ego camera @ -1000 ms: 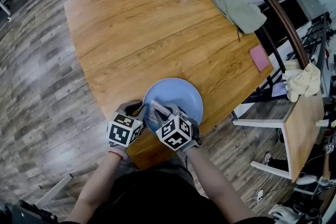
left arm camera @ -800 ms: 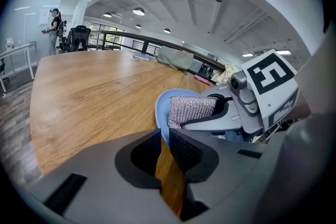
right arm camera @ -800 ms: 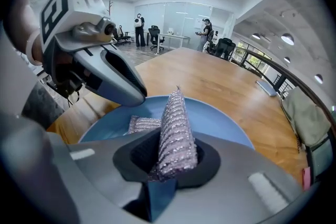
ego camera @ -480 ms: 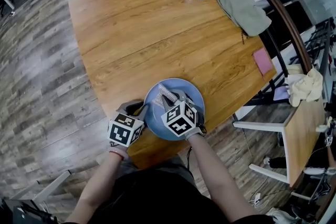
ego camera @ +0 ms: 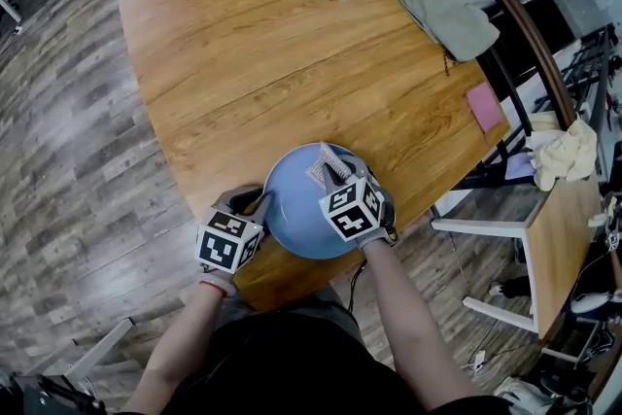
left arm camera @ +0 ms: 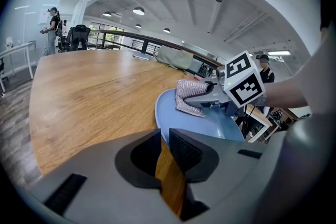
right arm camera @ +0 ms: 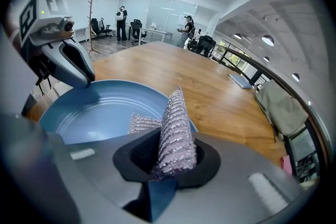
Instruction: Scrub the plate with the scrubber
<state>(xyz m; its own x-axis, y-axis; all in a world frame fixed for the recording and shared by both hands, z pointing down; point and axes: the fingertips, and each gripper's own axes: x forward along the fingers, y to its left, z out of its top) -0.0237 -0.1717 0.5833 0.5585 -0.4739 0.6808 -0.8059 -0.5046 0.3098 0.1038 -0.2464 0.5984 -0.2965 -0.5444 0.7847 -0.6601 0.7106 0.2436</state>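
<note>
Scrubber (ego camera: 324,167) crossed plate (ego camera: 292,219); right gripper view shows tongs (right arm camera: 170,152) clamping it.

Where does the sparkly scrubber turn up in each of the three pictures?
Head view: the scrubber sits low centre, at the far side of the blue plate, at the tip of the right gripper.
Left gripper view: right of centre, over the plate's far rim, held by the other gripper.
Right gripper view: dead centre, pinched upright between the jaws.
Shared landmark: the blue plate on the wooden table.
</note>
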